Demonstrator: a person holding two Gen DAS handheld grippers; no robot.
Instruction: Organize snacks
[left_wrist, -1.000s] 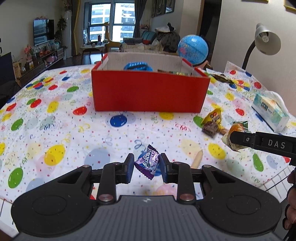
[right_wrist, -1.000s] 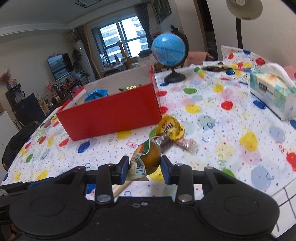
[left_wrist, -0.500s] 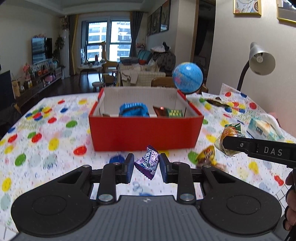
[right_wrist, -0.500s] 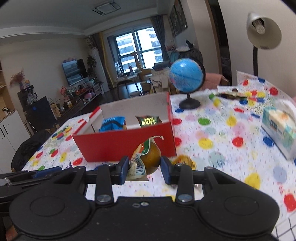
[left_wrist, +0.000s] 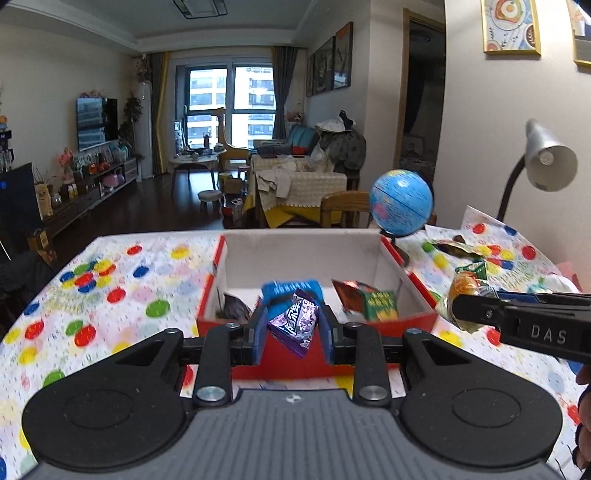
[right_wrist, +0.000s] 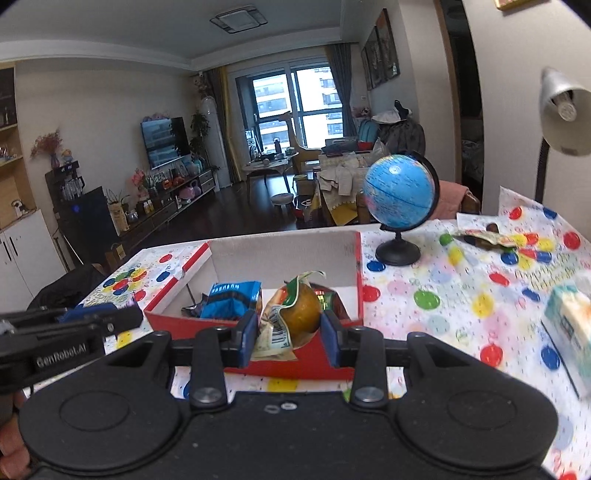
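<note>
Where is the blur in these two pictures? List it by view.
Left wrist view: tablecloth and box smeared, purple packet sharp in the left gripper. Right wrist view: tissue box smeared at the edge, orange packet crisp in the right gripper.

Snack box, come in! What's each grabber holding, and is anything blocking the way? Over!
Left gripper shut on purple candy packet. Right gripper shut on orange snack pack. Red box open ahead, nothing blocking.

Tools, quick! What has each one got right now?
Left tool: closed on the purple candy packet.
Right tool: closed on the orange snack packet.
</note>
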